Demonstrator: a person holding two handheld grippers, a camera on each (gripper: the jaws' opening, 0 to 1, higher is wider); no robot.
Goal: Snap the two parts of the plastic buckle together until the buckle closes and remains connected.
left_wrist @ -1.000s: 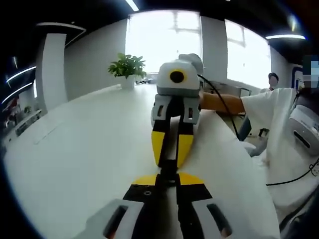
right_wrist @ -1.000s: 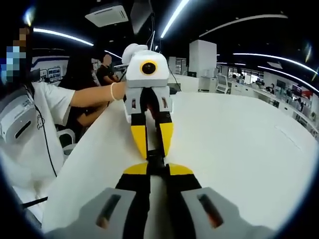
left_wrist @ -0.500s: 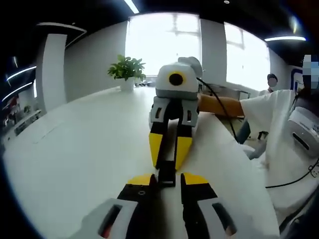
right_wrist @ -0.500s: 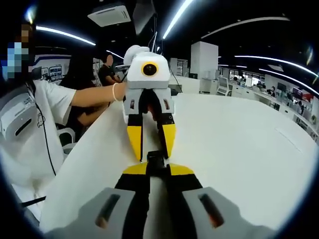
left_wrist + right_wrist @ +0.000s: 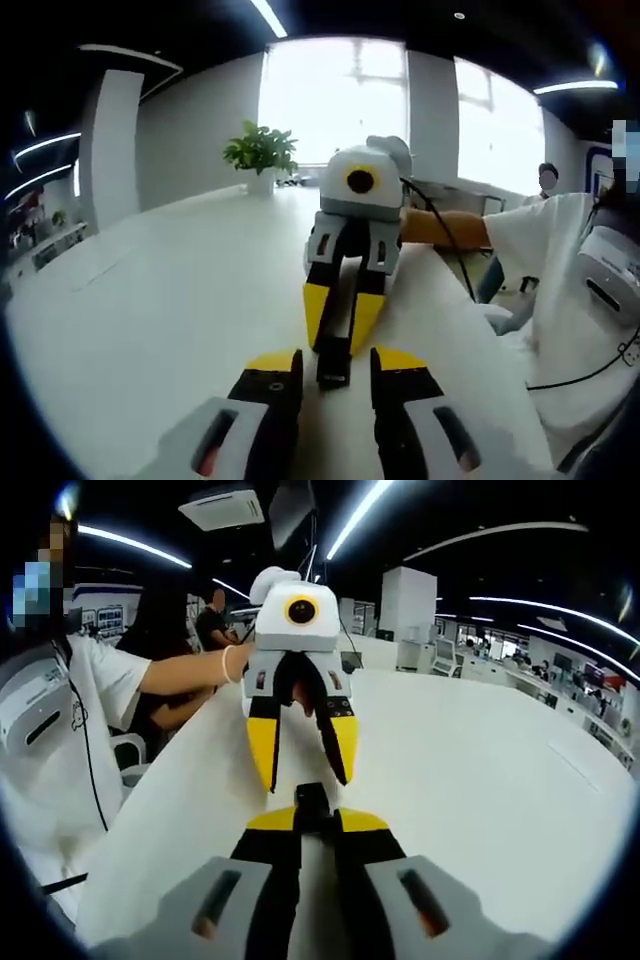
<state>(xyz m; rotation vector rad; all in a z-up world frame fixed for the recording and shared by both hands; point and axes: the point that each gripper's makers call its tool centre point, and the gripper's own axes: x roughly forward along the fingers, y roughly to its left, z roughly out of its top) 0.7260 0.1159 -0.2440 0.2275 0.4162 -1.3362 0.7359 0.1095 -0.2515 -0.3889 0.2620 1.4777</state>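
Gripping one end of the slim black plastic buckle [image 5: 312, 802], the right gripper [image 5: 304, 822] stays clenched; the left gripper [image 5: 335, 362] stands released, yellow-tipped jaws flanking the buckle's [image 5: 334, 352] free end above the smooth white table [image 5: 150, 300].

1. A broad white surface [image 5: 150, 320] fills the lower room.
2. Bright windows [image 5: 335, 100] glow behind a potted plant [image 5: 261, 155] standing at the surface's far edge.
3. A white pillar [image 5: 112, 145] stands beside them.
4. Long ceiling light strips [image 5: 365, 510] cross a dark ceiling; a white column [image 5: 407, 600] and distant desks [image 5: 455, 652] stand beyond.
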